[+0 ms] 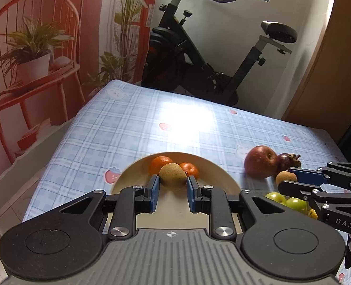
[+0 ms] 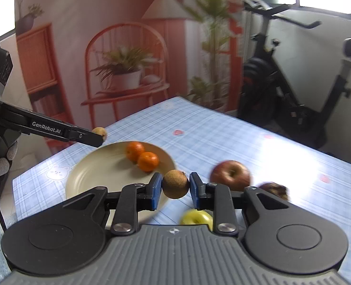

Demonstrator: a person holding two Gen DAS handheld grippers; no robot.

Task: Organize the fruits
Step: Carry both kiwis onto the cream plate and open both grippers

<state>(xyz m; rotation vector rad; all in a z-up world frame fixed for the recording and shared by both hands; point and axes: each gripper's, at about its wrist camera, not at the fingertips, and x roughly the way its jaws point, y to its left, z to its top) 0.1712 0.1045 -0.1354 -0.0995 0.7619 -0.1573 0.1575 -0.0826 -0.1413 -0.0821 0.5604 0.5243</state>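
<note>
A: Where was the left tool (image 1: 172, 186)?
B: Over the plate (image 2: 92, 166), clamped on a longan (image 1: 172, 174) above two oranges (image 2: 142, 155).
A: And the right tool (image 2: 175, 187)?
B: Clamped on another longan (image 2: 175, 184), above the desk (image 2: 223, 133) between plate and apple (image 2: 230, 174); a green fruit (image 2: 196, 217) lay below.

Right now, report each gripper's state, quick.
Left gripper: closed on a brown round fruit above the plate.
Right gripper: closed on another brown round fruit.
</note>
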